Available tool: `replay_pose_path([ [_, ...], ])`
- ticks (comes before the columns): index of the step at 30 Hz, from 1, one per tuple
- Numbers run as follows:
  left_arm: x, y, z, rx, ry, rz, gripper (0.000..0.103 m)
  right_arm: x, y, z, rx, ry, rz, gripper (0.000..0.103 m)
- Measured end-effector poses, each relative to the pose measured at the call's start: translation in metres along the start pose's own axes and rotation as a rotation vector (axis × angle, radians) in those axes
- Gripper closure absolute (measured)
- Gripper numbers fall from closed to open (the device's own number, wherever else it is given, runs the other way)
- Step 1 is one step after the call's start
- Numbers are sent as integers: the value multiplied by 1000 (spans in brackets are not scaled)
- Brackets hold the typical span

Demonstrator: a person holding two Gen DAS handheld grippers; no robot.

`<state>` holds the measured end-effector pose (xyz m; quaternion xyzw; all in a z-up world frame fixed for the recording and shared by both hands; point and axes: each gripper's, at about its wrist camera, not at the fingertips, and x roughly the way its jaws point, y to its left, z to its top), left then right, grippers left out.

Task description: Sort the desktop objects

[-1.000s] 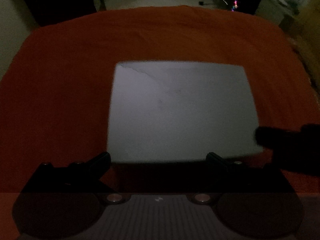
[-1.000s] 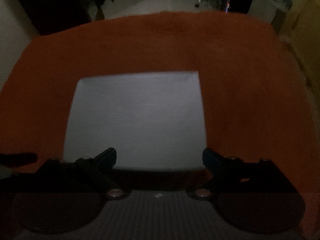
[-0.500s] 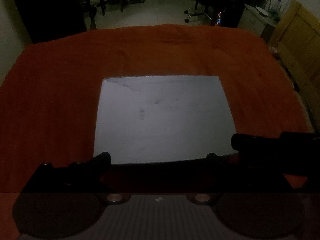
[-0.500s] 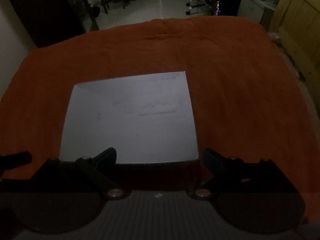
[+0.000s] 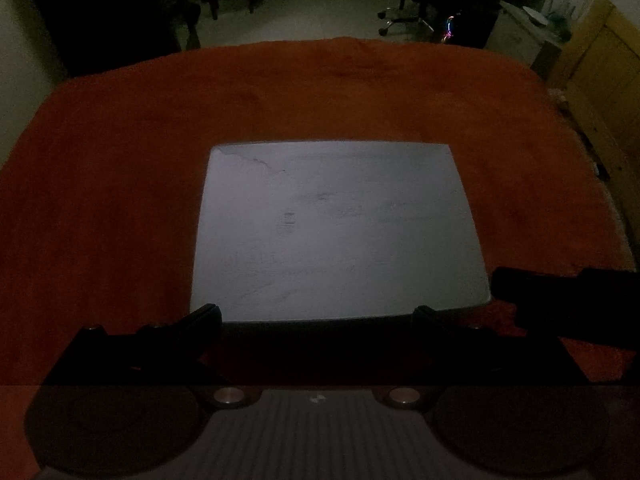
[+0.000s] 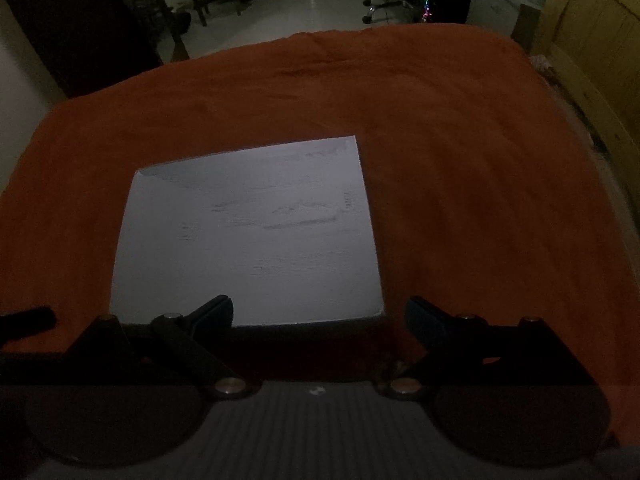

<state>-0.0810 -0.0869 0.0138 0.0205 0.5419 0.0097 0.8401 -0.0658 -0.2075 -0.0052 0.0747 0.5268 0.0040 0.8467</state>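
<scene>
- White board (image 5: 336, 232), flat and rectangular, lies on the orange cloth (image 5: 120, 184) toward the near middle of the table. Faint scuffs and grey marks on its face; a thin crack line near its far left corner. Nothing rests on it.
- Same board in the right wrist view (image 6: 248, 236), seen left of centre, its far edge running up to the right.
- Left gripper (image 5: 318, 316): jaws spread wide, nothing between them. Both fingertips sit at the board's near edge, one by each near corner; cannot tell whether they touch it.
- Right gripper (image 6: 320, 314): jaws also wide apart, holding nothing. Its left fingertip overlaps the board's near edge; its right fingertip is over bare cloth just beyond the board's near right corner.
- In the left view the right gripper's dark finger enters from the right edge, close to the board's near right corner.
- Cloth covers the whole tabletop, lightly rumpled at the far edge.
- Beyond: dim room, office chair (image 5: 404, 12), wooden panel (image 6: 592, 60) at right.
</scene>
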Motion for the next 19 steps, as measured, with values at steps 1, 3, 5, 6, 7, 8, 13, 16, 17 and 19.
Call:
replay_pose_path([
  [1, 0, -1, 0, 1, 2, 0, 1, 0, 0, 0, 0, 2, 0, 8],
  [3, 1, -1, -1, 2, 8, 2, 1, 0, 0, 0, 1, 5, -1, 8],
  [5, 1, -1, -1, 2, 14, 5, 1, -1, 1, -1, 2, 7, -3, 8],
  [6, 1, -1, -1, 2, 16, 7, 1, -1, 1, -1, 2, 8, -5, 8],
  [7, 2, 0, -1, 2, 19, 9, 1, -1, 2, -1, -1, 8, -5, 8],
  [8, 2, 0, -1, 2, 21, 11, 0, -2, 3, -2, -4, 8, -3, 8],
  [13, 1, 1, -2, 11, 24, 15, 0, -2, 5, -4, -7, 11, 0, 8],
  [16, 0, 0, -2, 11, 22, 15, 0, -1, 3, -5, -4, 8, -4, 8],
  [17, -1, 0, -2, 10, 22, 15, 0, -1, 4, -6, -2, 5, -6, 8],
  [19, -1, 0, -2, 11, 22, 15, 0, -2, 3, -7, 4, 4, -6, 8],
])
